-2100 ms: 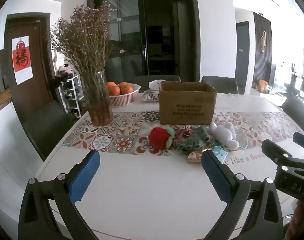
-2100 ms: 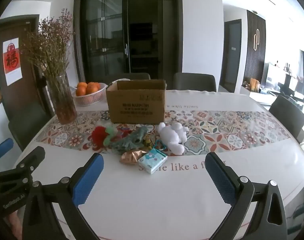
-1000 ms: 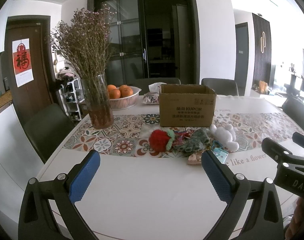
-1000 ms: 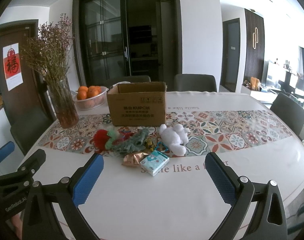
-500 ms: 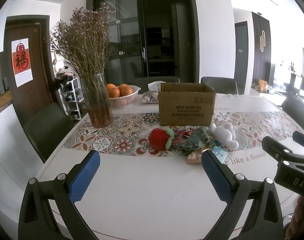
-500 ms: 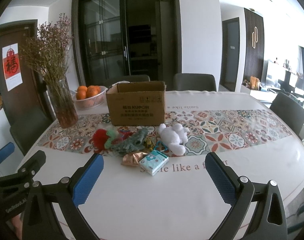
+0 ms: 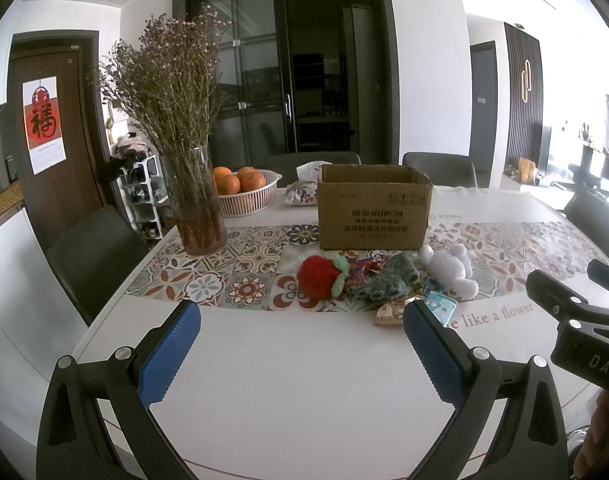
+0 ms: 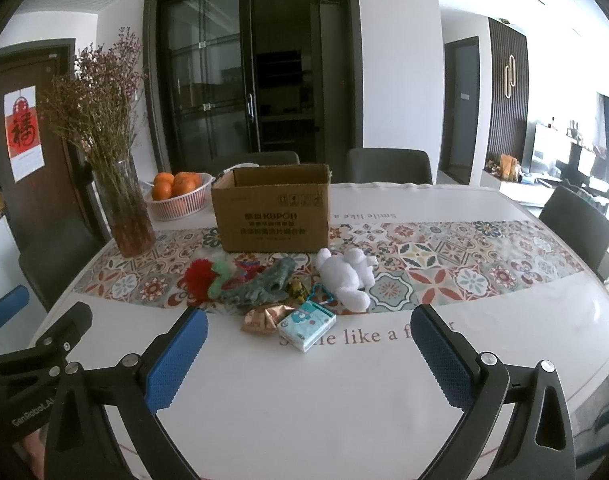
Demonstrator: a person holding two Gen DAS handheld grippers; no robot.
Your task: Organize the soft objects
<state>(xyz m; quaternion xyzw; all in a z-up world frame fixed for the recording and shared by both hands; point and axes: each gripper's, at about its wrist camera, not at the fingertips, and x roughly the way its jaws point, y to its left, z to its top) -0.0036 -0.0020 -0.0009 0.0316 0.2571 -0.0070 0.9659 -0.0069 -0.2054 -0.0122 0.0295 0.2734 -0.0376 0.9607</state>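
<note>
Cardboard box (image 8: 271, 216) reads "KUPOH" — table (image 8: 504, 320) says "Smile like a".

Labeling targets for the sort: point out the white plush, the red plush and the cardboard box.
white plush (image 8: 346, 276), right wrist view, on its body.
red plush (image 8: 199, 276), right wrist view, on its fuzzy red middle.
cardboard box (image 8: 272, 220), right wrist view, on its printed front wall.

Home dining room — table (image 8: 384, 380), chairs (image 8: 388, 166) (fruit basket (image 7: 250, 198), flower vase (image 7: 198, 208)).

Bright daylight from the right — overexposed there, soft shadows, sharp centre, fisheye bending, dark corners.
</note>
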